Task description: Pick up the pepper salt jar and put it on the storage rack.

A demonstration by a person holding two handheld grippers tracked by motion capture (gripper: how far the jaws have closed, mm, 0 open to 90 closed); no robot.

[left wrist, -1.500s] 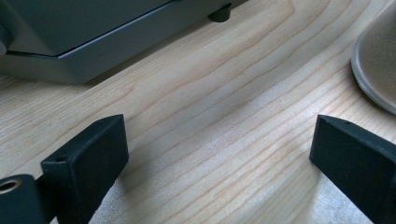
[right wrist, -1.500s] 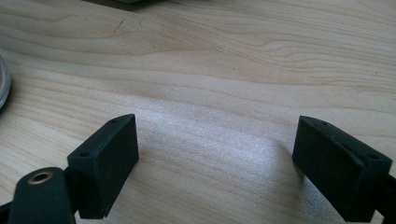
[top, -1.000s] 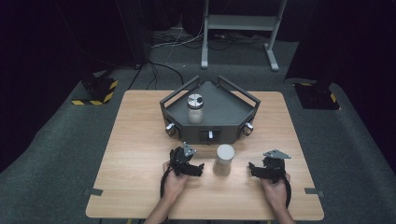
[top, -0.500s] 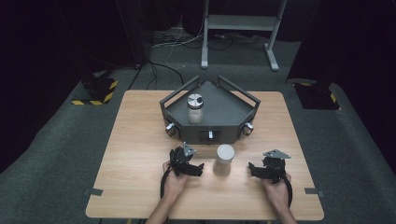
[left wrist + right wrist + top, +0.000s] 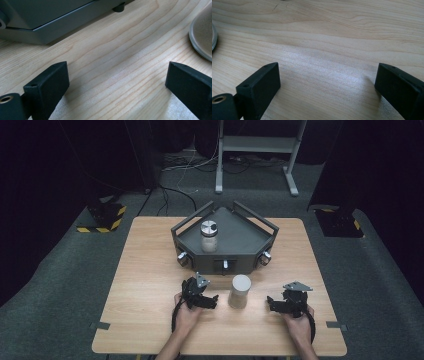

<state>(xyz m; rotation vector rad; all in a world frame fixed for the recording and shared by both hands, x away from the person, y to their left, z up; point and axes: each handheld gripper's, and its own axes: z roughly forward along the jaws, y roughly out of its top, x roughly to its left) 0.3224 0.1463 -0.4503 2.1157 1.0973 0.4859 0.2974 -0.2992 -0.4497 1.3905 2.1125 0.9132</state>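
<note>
A beige cylindrical container stands on the wooden table between my two grippers. My left gripper rests just left of it, jaws pointing at it. In the left gripper view this gripper is open over bare wood, with the container's edge at the right. My right gripper sits further off to the container's right. Seen in the right gripper view, this gripper is open; its jaws have just been opening, with nothing between them. A glass jar with a silver lid stands on the grey tray.
The grey tray, with raised rails and knobs on its front face, takes up the far middle of the table. A dark carpeted floor surrounds the table, with cables and a metal stand behind it.
</note>
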